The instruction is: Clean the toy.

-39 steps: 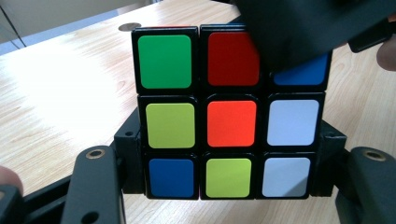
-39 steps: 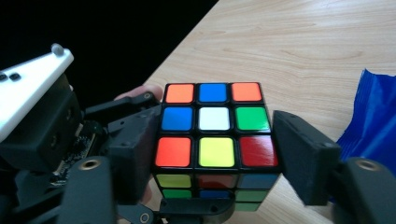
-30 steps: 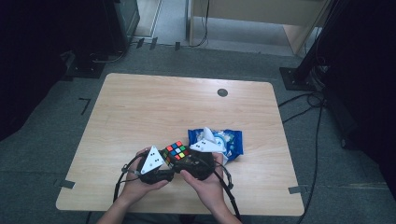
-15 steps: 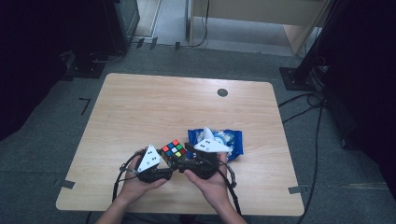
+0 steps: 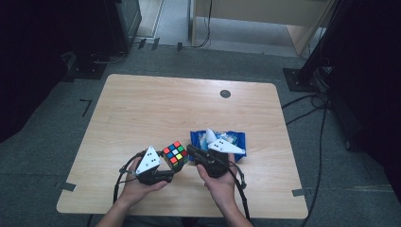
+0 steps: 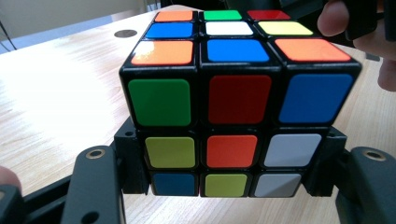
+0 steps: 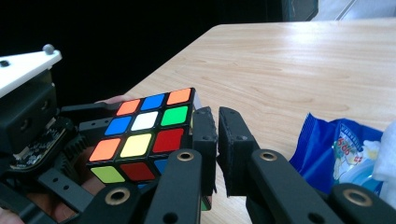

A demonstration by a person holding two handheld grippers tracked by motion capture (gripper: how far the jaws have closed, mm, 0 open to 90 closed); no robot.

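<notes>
One cube (image 6: 238, 109), one blue packet (image 5: 236, 140), two grippers – near the bench (image 5: 156, 106) front edge.
Left gripper (image 6: 233, 179) fingers are clamping the cube's lowest layer; right gripper (image 7: 217, 154) fingers, having just been closing, are standing nearly together, holding nothing, beside the cube – bare bench lying beyond.

Behind the cube (image 7: 140, 135), the left hand-held gripper (image 7: 70, 154) hides its pads. The blue packet (image 7: 336, 149) beside the cube is cut off by the right edge, its print too small to read.
</notes>
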